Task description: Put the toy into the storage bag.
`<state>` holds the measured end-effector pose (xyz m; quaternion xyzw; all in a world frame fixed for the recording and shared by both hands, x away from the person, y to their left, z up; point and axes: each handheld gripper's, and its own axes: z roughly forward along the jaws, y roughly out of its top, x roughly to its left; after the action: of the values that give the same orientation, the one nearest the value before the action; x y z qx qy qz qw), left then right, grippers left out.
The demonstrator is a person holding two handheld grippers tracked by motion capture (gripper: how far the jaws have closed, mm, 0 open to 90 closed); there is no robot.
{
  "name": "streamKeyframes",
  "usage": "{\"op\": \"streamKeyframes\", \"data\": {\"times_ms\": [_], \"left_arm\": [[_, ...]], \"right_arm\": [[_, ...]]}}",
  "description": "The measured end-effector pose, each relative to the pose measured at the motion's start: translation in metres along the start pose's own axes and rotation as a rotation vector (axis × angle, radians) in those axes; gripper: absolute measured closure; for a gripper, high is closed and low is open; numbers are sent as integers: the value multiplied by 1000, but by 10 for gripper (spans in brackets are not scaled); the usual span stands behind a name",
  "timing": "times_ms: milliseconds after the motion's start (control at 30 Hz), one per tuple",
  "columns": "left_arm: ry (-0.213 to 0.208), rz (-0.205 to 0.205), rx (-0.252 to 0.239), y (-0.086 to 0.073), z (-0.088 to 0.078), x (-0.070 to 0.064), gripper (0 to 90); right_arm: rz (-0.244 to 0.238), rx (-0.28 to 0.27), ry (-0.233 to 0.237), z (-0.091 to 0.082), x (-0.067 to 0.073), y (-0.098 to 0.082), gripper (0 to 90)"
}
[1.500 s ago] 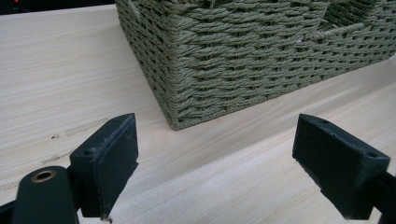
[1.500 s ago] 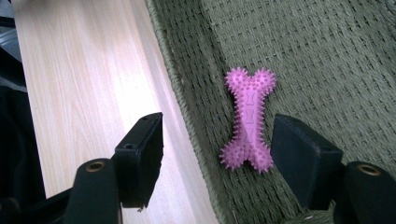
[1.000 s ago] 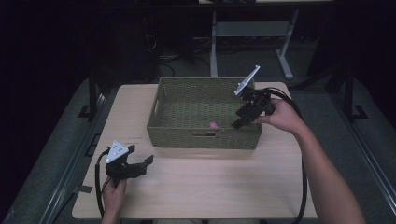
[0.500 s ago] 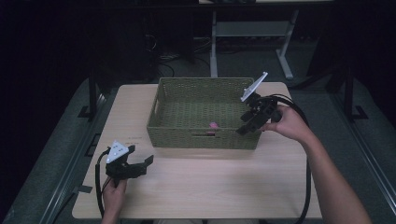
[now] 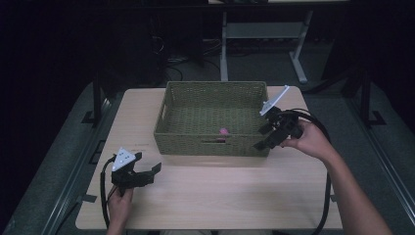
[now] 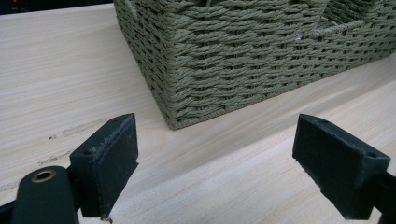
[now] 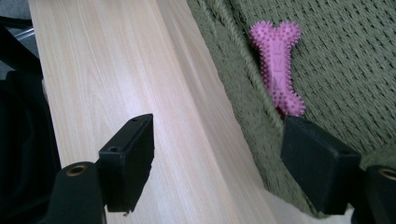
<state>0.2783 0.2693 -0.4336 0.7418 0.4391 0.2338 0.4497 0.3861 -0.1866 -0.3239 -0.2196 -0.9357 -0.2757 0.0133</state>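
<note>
A green woven basket (image 5: 195,142) stands at the middle of the table's far half. Inside it, against the front wall, lies a pink spiky bone toy (image 5: 223,131). My right gripper (image 5: 262,138) hangs open at the basket's front right corner, tilted down. In the right gripper view the toy (image 7: 280,65) lies on the basket floor (image 7: 355,56) beyond my right gripper (image 7: 219,163), one jaw over the rim and the other over bare table. My left gripper (image 5: 148,162) rests open on the table at front left, facing the basket's corner (image 6: 243,56), nothing between its fingers (image 6: 112,163).
The light wooden table (image 5: 220,191) has bare room in front of the basket and to its left. A cable (image 5: 325,196) trails from the right gripper along the person's forearm. A metal stand (image 5: 259,34) is on the dark floor beyond the table.
My right gripper has drifted a little to the right and toward the person, from over the basket's right wall to its front right corner. The left gripper has not moved.
</note>
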Motion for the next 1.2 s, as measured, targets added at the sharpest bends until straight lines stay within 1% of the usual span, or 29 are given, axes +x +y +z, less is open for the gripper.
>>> {"op": "streamKeyframes", "data": {"times_ms": [200, 233, 267, 400, 433, 467, 667, 700, 1067, 1100, 1200], "left_arm": [[-2, -2, -1, 0, 0, 0, 139], [0, 0, 1, 0, 0, 0, 139], [-1, 1, 2, 0, 0, 0, 139], [-1, 3, 5, 0, 0, 0, 139], [0, 3, 5, 0, 0, 0, 139], [1, 1, 4, 0, 0, 0, 139], [0, 2, 4, 0, 0, 0, 139], [0, 3, 5, 0, 0, 0, 139], [1, 4, 5, 0, 0, -1, 139], [0, 3, 5, 0, 0, 0, 138], [0, 3, 5, 0, 0, 0, 139]], "right_arm": [[7, -16, 0, 0, 3, -11, 254], [8, -10, -2, 2, 4, -15, 253], [8, -10, -2, 2, 4, -15, 253], [27, -12, 1, 7, 6, -27, 246], [27, -12, 1, 7, 6, -27, 246], [35, -12, 6, 9, 6, -31, 246], [45, -16, 9, 16, 8, -43, 246], [51, -21, 9, 17, 8, -48, 246], [80, -31, 4, 22, 9, -65, 246], [90, -27, 6, 23, 9, -67, 246], [92, -30, 4, 24, 10, -71, 246]]}}
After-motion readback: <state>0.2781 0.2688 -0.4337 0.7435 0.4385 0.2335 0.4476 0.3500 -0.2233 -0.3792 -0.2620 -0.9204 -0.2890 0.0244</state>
